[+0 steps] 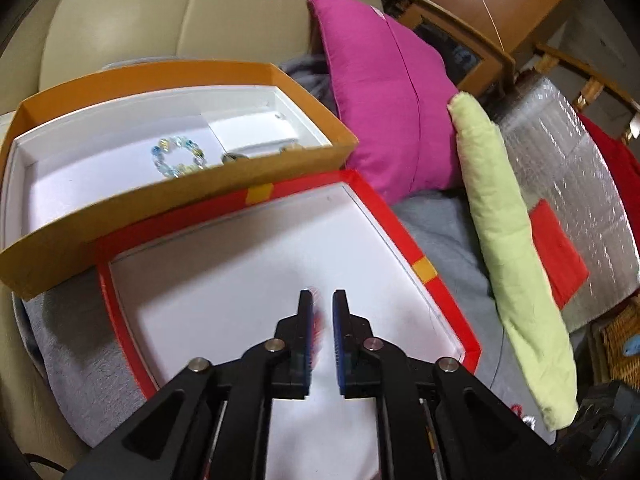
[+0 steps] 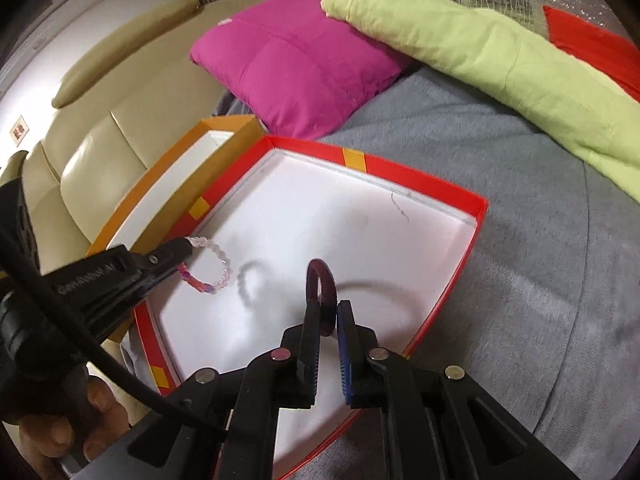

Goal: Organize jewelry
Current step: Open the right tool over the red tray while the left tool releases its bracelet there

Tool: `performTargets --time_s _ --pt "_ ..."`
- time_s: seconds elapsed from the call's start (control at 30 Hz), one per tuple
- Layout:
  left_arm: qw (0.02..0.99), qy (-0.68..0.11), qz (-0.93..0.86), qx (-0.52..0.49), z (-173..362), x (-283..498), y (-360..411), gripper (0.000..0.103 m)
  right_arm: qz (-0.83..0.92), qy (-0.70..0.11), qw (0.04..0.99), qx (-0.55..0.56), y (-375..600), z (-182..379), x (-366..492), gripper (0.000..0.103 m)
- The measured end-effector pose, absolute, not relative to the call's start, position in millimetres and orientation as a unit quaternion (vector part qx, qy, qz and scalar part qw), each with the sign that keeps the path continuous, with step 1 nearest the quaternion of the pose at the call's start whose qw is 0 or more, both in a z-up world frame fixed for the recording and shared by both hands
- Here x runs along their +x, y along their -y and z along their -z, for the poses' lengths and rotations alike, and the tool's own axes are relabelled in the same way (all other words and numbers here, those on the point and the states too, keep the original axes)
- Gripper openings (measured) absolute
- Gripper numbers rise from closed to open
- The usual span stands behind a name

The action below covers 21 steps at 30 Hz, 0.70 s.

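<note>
red card walled the red tray (image 2: 476,210), and both tools hung over its white floor. left tool (image 2: 188,246) pinched the pink-and-clear bead bracelet (image 2: 218,266) near the left wall; right tool (image 2: 329,312), nearer the middle, clamped the dark maroon bracelet (image 2: 322,280) standing upright, its ring edge-on to the jaws.

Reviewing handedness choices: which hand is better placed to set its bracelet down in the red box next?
Probably the left. The left gripper holds the pink-and-clear bracelet close above the red box floor, near its own shadow. The right gripper grips the dark maroon bracelet upright.
</note>
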<state>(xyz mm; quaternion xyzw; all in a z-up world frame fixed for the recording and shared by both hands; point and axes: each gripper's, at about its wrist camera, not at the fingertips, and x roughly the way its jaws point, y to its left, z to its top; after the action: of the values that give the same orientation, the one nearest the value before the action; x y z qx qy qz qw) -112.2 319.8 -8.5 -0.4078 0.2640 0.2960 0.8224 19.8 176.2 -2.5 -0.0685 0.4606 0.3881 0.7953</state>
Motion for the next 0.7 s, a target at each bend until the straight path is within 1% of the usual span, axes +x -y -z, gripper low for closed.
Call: performTargets --time_s 0.03,0.1,0.13,0.17,0.2,0.23,0.27,0.3,0.33,0.47,0.7 --pt "0.823 -0.259 -0.305 -0.404 6 -114 -319 0.021 -0.388 -0.456 0.798 -0.065 -174 0 18 0.01" --pt "0.828 -0.235 -0.327 -0.391 -4 -121 -316 0.052 -0.384 -0.445 0.806 -0.063 -167 -9 15 0.01" --pt "0.831 -0.222 -0.334 -0.385 -8 -124 -314 0.057 -0.383 -0.438 0.811 -0.059 -160 -15 13 0.012" --pt "0.837 -0.205 -0.342 -0.376 -14 -127 -310 0.062 -0.38 -0.431 0.817 -0.054 -151 -21 12 0.02" --pt "0.841 -0.195 -0.346 -0.368 -18 -129 -307 0.065 -0.374 -0.427 0.822 -0.052 -145 -25 11 0.036" --pt "0.846 -0.185 -0.349 -0.357 -23 -129 -302 0.066 -0.367 -0.42 0.829 -0.046 -135 -30 10 0.046" --pt "0.852 -0.179 -0.351 -0.345 -27 -128 -296 0.067 -0.356 -0.406 0.841 -0.033 -117 -36 8 0.068" --pt "0.856 -0.178 -0.349 -0.338 -29 -127 -292 0.067 -0.346 -0.399 0.849 -0.027 -107 -40 7 0.082" --pt "0.861 -0.176 -0.345 -0.329 -32 -124 -287 0.067 -0.335 -0.395 0.855 -0.021 -94 -42 8 0.083" --pt "0.886 -0.171 -0.328 -0.281 -42 -114 -261 0.068 -0.31 -0.408 0.859 0.021 -43 -39 12 0.083" --pt "0.929 -0.189 -0.256 -0.192 -52 -84 -196 0.073 -0.226 -0.432 0.873 0.011 62 -5 5 0.083"
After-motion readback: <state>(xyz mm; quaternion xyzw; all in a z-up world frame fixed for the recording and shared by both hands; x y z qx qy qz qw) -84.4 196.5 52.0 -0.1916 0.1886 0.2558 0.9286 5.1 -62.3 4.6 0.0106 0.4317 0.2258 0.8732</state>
